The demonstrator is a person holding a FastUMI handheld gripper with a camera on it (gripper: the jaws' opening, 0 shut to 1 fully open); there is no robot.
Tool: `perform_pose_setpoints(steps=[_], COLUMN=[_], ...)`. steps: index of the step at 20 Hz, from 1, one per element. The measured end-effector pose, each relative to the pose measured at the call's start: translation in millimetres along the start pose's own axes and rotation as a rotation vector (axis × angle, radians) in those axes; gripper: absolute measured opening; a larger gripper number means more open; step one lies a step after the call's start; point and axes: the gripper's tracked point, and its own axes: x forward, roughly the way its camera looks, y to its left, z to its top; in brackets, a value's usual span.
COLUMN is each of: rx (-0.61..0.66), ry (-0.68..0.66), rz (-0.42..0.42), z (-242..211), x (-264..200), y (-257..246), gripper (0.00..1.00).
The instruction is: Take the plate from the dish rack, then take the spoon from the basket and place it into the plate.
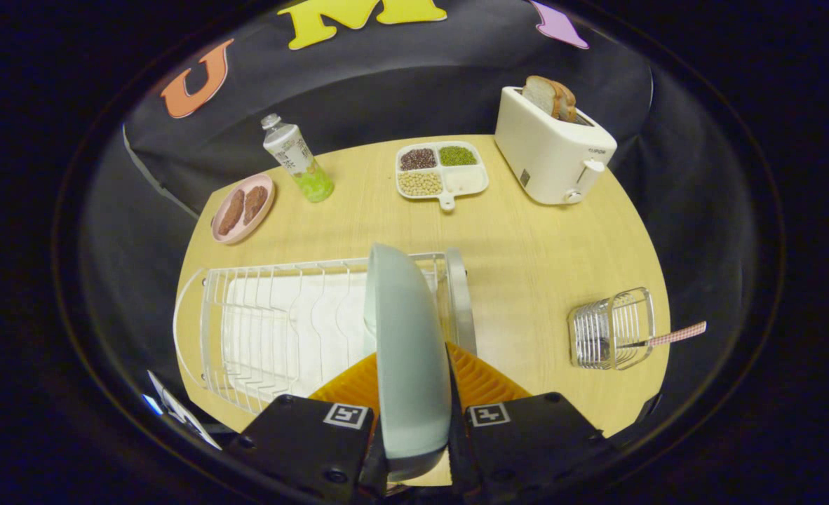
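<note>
Gripper view: the tongs point(414, 393) are clamped on the plate point(406, 351), one finger against each face, so the plate stands on edge between them.
Plate position: upright between the fingers, its upper rim reaching out over the dish rack point(281, 322) just ahead; whether it touches the wires I cannot tell.
Plate handling: a pale, smooth, rigid dish, likely ceramic or melamine; probably slick on its glaze and apt to chip if knocked on the wires. Held at one rim, it would want to pivot, so a deep bite across the rim seems the safer hold.
Spoon point(670, 337): off to the right of the fingers, lying in the wire basket point(611, 330) with its patterned handle poking out past the basket's far side. Thin and light; the free handle looks the natural place to pinch.
Beyond the rack: a sectioned tray point(442, 172), a bottle point(295, 160), a pink dish point(245, 207) and a toaster point(551, 151).
Step in hand: lifting the plate free and setting it flat on the table point(527, 259).
</note>
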Motion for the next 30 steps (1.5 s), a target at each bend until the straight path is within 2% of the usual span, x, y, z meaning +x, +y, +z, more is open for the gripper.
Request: perform_pose_setpoints(steps=[3,10,13,16,23,30], rx=[0.0,-0.062,-0.101,-0.111,-0.024,0.139], ry=[-0.014,-0.065,-0.125,-0.149,-0.166,-0.099], rz=[-0.079,-0.232,-0.257,-0.18,0.145,0.313], z=[7,16,25,10,-81,-191], x=[-12,-33,-58,-73,-99,-53], y=[-4,-6,-1,4,0,-26], gripper=[0.36,0.36,0.35,0.35,0.35,0.35])
